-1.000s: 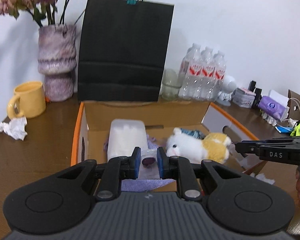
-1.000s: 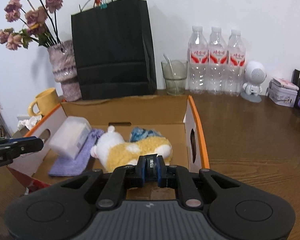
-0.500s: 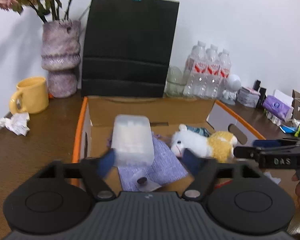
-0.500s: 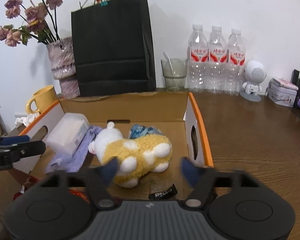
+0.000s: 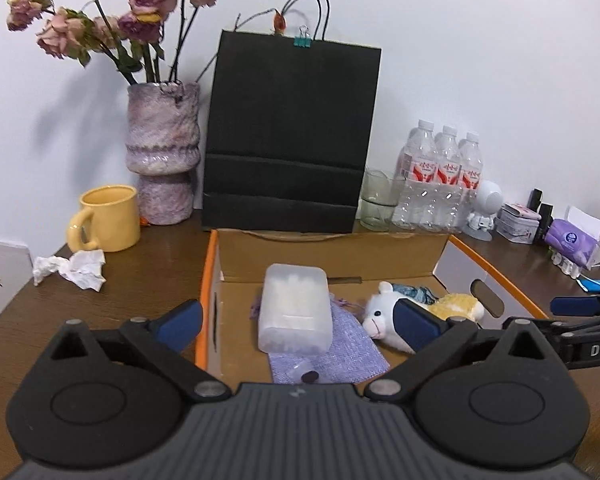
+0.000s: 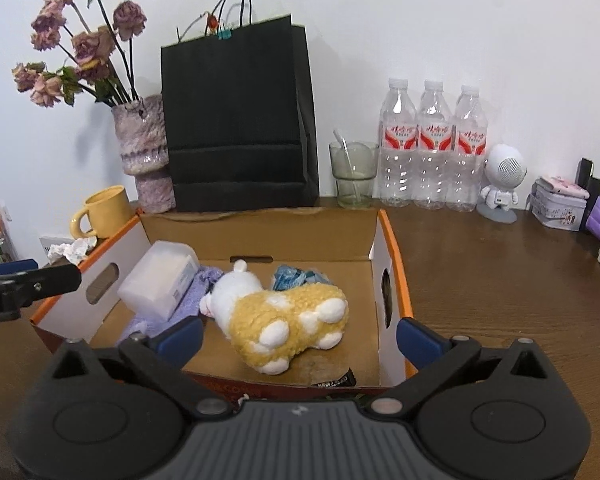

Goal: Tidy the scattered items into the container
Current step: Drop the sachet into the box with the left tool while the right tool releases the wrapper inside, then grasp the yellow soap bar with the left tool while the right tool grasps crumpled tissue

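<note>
both grippers opening wide over the cardboard box (image 5: 404, 250): left gripper (image 5: 298, 326) above the small vial (image 5: 306, 374) at the box's near edge, right gripper (image 6: 298, 334) above the black packet (image 6: 336, 381), nothing held.

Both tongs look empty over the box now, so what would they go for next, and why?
Probably the left tongs should swing left to the crumpled tissue by the yellow mug. Both tongs are opening with nothing between them, the box already holds the plush and other bits, and the tissue lies loose outside it.

vase (image 5: 162, 152) | black bag (image 5: 288, 136) | yellow mug (image 5: 108, 224) | three bottles (image 6: 434, 148)
</note>
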